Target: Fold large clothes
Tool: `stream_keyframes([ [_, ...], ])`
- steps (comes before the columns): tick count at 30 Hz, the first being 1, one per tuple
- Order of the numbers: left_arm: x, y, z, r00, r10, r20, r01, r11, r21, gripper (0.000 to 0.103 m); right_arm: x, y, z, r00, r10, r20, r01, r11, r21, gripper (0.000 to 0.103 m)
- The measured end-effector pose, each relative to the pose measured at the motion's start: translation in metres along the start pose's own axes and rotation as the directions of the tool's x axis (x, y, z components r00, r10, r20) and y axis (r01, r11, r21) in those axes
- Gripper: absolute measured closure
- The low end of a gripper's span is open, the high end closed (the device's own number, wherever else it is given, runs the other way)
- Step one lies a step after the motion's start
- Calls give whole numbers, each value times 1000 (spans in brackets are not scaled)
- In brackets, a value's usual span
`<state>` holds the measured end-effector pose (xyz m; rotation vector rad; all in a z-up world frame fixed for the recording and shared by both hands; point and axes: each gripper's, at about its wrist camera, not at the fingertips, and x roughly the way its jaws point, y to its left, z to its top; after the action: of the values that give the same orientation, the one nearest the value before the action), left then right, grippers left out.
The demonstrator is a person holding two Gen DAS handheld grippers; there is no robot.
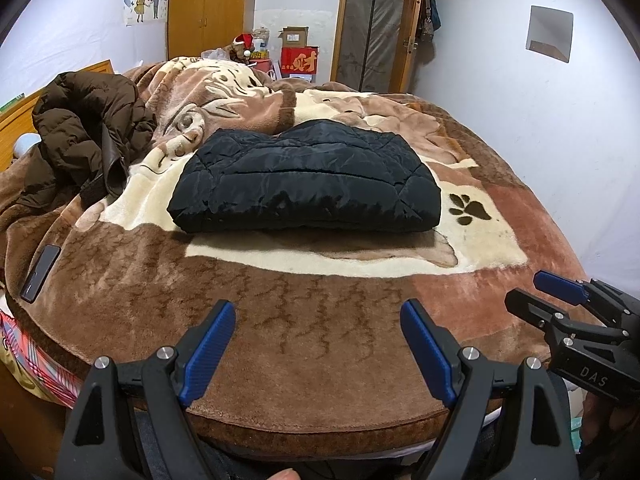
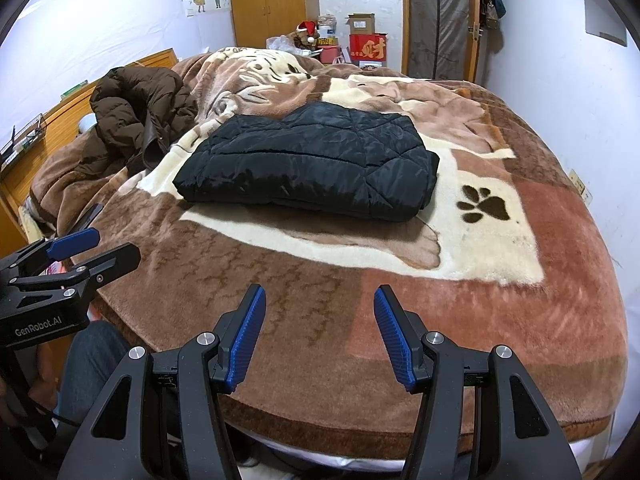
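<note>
A black quilted jacket lies folded into a compact rectangle in the middle of the bed; it also shows in the right wrist view. A brown puffer coat lies crumpled at the far left, also in the right wrist view. My left gripper is open and empty, held near the bed's front edge, well short of the black jacket. My right gripper is open and empty beside it, at the same front edge. Each gripper shows in the other's view: the right gripper and the left gripper.
A brown and cream plush blanket covers the bed. A dark phone lies near the bed's left edge. A wooden headboard stands at left. A wardrobe, red boxes and a door stand behind the bed.
</note>
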<state>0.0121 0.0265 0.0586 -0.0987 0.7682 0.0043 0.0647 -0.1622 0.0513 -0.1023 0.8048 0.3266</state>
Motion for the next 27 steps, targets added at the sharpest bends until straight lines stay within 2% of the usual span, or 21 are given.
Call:
stream_keyframes([
  [17,-1,1,-2,1000,2,-1,-2,1000,1,17,0,1,0,1000,0,0,0,1000,-1,46],
  [27,-1,4,-5,1000,30,-5,-30,999,12,17,0,1,1,1000,-1,-1,1,1000,-1,46],
])
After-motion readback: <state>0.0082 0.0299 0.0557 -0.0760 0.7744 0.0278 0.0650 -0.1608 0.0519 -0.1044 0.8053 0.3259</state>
